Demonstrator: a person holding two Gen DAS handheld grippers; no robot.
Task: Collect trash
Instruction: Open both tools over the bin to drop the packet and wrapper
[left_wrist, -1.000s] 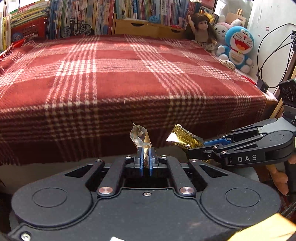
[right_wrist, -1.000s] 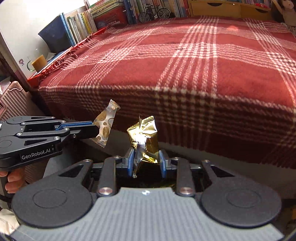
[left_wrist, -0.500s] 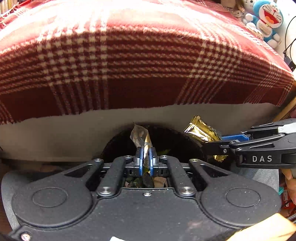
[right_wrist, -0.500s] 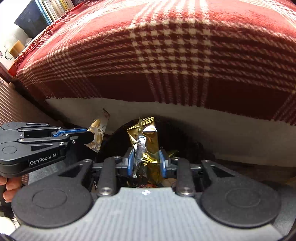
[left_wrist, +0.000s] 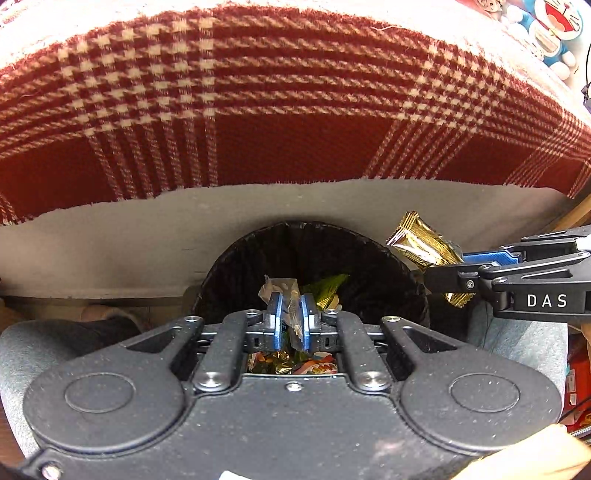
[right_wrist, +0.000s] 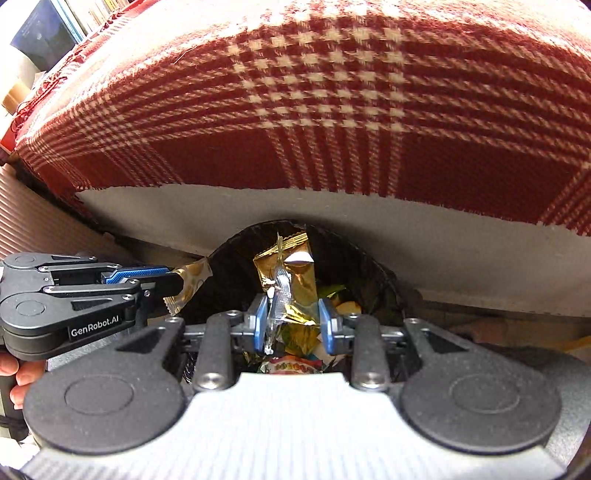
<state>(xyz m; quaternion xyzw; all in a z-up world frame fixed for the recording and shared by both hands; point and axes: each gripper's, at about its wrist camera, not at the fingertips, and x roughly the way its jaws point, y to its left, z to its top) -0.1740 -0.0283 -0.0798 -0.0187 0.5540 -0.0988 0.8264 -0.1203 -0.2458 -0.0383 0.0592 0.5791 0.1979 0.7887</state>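
Note:
A black-lined trash bin (left_wrist: 295, 251) (right_wrist: 343, 251) stands below both grippers against the side of the bed and holds several wrappers. My left gripper (left_wrist: 291, 317) (right_wrist: 177, 278) is over it with its jaws slightly apart. A small clear-and-gold wrapper (left_wrist: 282, 291) (right_wrist: 192, 277) sits loose and low between its blue pads. My right gripper (right_wrist: 291, 321) (left_wrist: 447, 266) is shut on a crumpled gold wrapper (right_wrist: 291, 266) (left_wrist: 421, 240). In the left wrist view that wrapper hangs at the bin's right rim.
The bed's red plaid blanket (left_wrist: 295, 110) overhangs its grey side panel (left_wrist: 147, 236) just behind the bin. A person's grey-trousered knees (left_wrist: 37, 343) flank the bin. A pink ribbed case (right_wrist: 29, 214) stands at left, plush toys (left_wrist: 554, 22) at far right.
Both grippers dropped from bed height to just over the bin and tilted downward. The left jaws parted a little and its wrapper slid lower. The right grip is unchanged.

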